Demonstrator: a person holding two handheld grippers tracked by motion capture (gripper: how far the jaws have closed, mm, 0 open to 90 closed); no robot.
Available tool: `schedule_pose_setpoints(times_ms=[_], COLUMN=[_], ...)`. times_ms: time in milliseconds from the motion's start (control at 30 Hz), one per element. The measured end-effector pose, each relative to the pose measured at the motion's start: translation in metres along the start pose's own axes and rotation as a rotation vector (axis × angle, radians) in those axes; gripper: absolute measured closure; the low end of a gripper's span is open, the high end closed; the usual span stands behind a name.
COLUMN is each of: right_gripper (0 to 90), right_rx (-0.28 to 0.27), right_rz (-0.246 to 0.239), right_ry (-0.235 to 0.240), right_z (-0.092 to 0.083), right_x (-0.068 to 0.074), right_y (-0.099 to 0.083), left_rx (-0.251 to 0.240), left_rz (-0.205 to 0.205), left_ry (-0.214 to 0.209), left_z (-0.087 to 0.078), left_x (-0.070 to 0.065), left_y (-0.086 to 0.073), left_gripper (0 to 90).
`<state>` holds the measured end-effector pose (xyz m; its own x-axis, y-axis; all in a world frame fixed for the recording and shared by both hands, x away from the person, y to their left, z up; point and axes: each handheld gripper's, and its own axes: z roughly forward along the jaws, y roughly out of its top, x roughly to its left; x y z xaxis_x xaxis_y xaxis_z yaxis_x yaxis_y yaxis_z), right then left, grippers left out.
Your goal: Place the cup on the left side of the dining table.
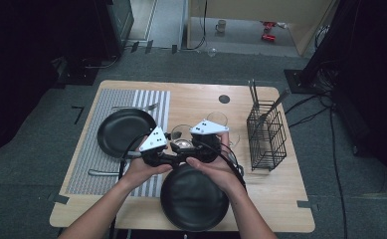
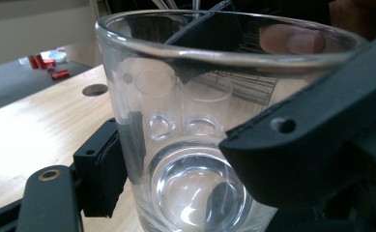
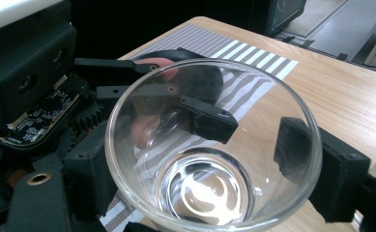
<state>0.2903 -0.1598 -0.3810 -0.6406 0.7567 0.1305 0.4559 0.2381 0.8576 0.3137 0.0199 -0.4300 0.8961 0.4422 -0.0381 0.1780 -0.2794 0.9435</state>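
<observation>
Right gripper view: both tongs (image 3: 202,157) pinch clear round glass tumbler (image 3: 209,193), smooth-walled.

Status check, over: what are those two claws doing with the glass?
Both grippers, left and right, clamped on one glass. Held above table. Black plate just below.

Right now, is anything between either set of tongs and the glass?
Nothing visible. The glass sits between the jaws of both the left tongs and the right tongs, pads against its wall.

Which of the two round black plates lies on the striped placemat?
The far-left black plate, beside the left gripper. The other black plate sits on bare wood at the near edge.
</observation>
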Motion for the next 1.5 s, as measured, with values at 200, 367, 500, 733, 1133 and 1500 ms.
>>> schedule_pose_setpoints(times_ms=[200, 367, 500, 733, 1133, 1500], right_gripper=[18.6, 18.6, 18.3, 12.5, 9.8, 9.8], right_rx=[0.004, 0.008, 0.008, -0.014, -0.066, -0.085], right_rz=[-0.003, -0.007, -0.012, -0.014, 0.023, 0.027], right_ry=[0.021, 0.025, 0.042, 0.041, 0.045, 0.03], right_z=[0.002, 0.001, -0.002, -0.01, -0.034, -0.046], right_x=[0.0, 0.0, -0.002, -0.002, -0.012, -0.016], right_y=[0.0, 0.001, 0.001, 0.0, -0.004, -0.007], left_rx=[-0.002, -0.009, -0.028, -0.024, -0.017, -0.007], left_rz=[0.014, 0.042, 0.05, 0.034, 0.001, -0.017], left_ry=[-0.008, 0.007, 0.018, 0.032, 0.073, 0.108], left_z=[0.0, 0.0, -0.002, -0.003, -0.009, -0.018], left_x=[0.0, -0.001, -0.004, -0.003, 0.004, 0.011], left_y=[0.002, 0.003, 0.002, -0.003, -0.017, -0.027], left_gripper=[21.5, 21.9, 22.3, 22.3, 22.4, 22.3])
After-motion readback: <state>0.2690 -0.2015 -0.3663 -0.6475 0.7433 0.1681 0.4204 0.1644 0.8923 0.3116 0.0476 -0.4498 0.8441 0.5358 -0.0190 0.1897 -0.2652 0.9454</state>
